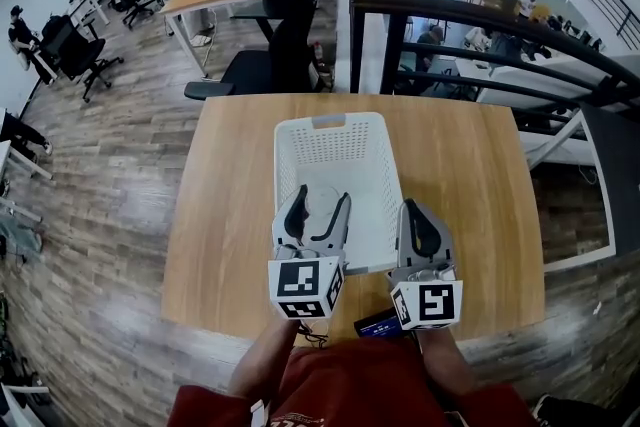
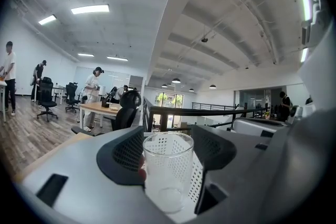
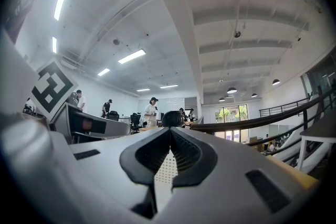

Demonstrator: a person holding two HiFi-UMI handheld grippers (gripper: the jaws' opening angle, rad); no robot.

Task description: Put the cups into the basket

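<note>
A white perforated basket (image 1: 330, 122) stands in the middle of the wooden table (image 1: 480, 175). My left gripper (image 1: 318, 207) hangs over the basket's near left part, shut on a clear cup (image 1: 320, 215). In the left gripper view the upright, empty cup (image 2: 167, 170) sits between the two dark pads (image 2: 123, 157), with the basket's dotted wall (image 2: 198, 182) behind it. My right gripper (image 1: 422, 220) is at the basket's near right corner. Its jaws meet at the tips (image 3: 169, 131) with nothing between them, and the basket's wall (image 3: 167, 168) shows below.
A dark flat object (image 1: 378, 323) lies at the table's near edge between the grippers. A black office chair (image 1: 285, 45) stands at the far edge and a dark railing (image 1: 480, 15) runs at the far right. People stand at distant desks.
</note>
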